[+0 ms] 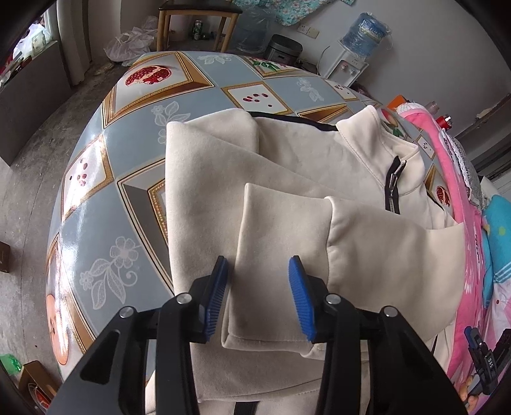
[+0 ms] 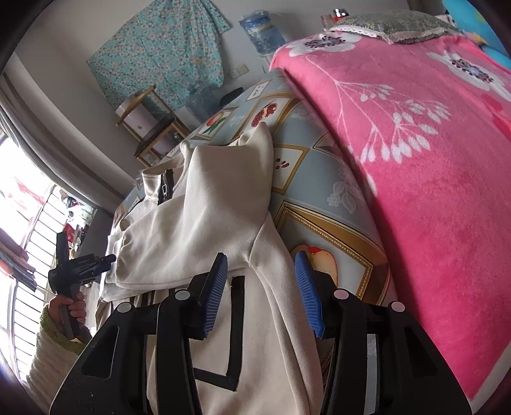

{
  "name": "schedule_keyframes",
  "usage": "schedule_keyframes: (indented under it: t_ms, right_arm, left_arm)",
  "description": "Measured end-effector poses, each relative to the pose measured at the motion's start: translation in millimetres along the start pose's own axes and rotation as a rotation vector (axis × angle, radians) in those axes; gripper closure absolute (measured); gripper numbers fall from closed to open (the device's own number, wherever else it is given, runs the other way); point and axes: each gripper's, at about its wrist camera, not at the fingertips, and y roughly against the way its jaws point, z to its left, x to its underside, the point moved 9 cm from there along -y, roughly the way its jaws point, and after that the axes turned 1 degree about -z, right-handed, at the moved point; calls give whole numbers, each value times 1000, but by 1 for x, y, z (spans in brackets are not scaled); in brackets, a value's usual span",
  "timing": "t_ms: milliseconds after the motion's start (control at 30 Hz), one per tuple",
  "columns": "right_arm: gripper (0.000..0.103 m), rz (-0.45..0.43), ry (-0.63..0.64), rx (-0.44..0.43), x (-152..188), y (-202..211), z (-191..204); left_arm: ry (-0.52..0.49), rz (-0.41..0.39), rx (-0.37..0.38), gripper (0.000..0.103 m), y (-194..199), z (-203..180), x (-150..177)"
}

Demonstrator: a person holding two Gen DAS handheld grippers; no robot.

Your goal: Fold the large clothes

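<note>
Jaws of left gripper (image 1: 258, 297) part-open, astride folded sleeve cuff of cream fleece zip-neck pullover (image 1: 287, 178); contact unclear. Right gripper (image 2: 262, 293) likewise astride its side hem. Pullover lies at patterned tablecloth's (image 1: 134, 159) near edge.

Grey concrete floor (image 1: 28, 178), wooden stool (image 1: 198, 19), water dispenser (image 1: 346, 65), bright barred window (image 2: 28, 223)

Cream jacket (image 1: 287, 178) (sleeves folded in)

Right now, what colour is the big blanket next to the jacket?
Bright pink with white flowers and leafy sprigs. The blanket shows best in the right wrist view.
</note>
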Motion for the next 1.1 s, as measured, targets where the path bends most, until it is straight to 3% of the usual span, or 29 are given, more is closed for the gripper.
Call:
schedule_keyframes:
  t_ms: [100, 133, 167, 233, 333, 400, 533, 700, 800, 833, 933, 1033, 1100]
  right_arm:
    - [58, 3, -1, 4, -1, -2, -3]
    - [58, 5, -3, 5, -2, -3, -4]
    - [58, 6, -5, 6, -4, -4, -5]
    - [58, 7, 2, 13, -12, -7, -4]
    - [58, 9, 33, 17, -31, -11, 3]
    - [58, 22, 50, 13, -45, -19, 10]
    - [58, 51, 67, 35, -81, -51, 12]
    - [58, 109, 123, 169, -112, -114, -3]
    - [58, 122, 156, 169, -121, -137, 0]
    - [62, 125, 164, 153, -123, -141, 3]
    - [98, 155, 231, 141, -122, -148, 18]
    - [99, 96, 306, 204, -127, -140, 28]
    - [99, 15, 269, 211, -139, -122, 27]
  left_arm:
    - [-28, -8, -29, 66, 0, -2, 1]
    - [-47, -16, -52, 82, 1, -2, 2]
    - [-78, -20, -85, 91, 1, -3, 3]
    - [-167, -44, -114, 98, 8, -11, 8]
    - [-302, -159, -172, 98, 35, -26, 13]
    - [-286, -191, -159, 99, 48, -21, 18]
    - [-231, -166, -143, 99, 45, -2, 28]
    - [-173, -133, -108, 99, 32, 9, 34]
    - [-176, -135, -103, 99, 33, 9, 36]
    - [-177, -134, -104, 99, 33, 10, 36]
    - [-179, -135, -102, 99, 33, 12, 37]
    - [-168, -141, -95, 99, 32, 14, 37]
    - [-169, -147, -92, 99, 34, 14, 38]
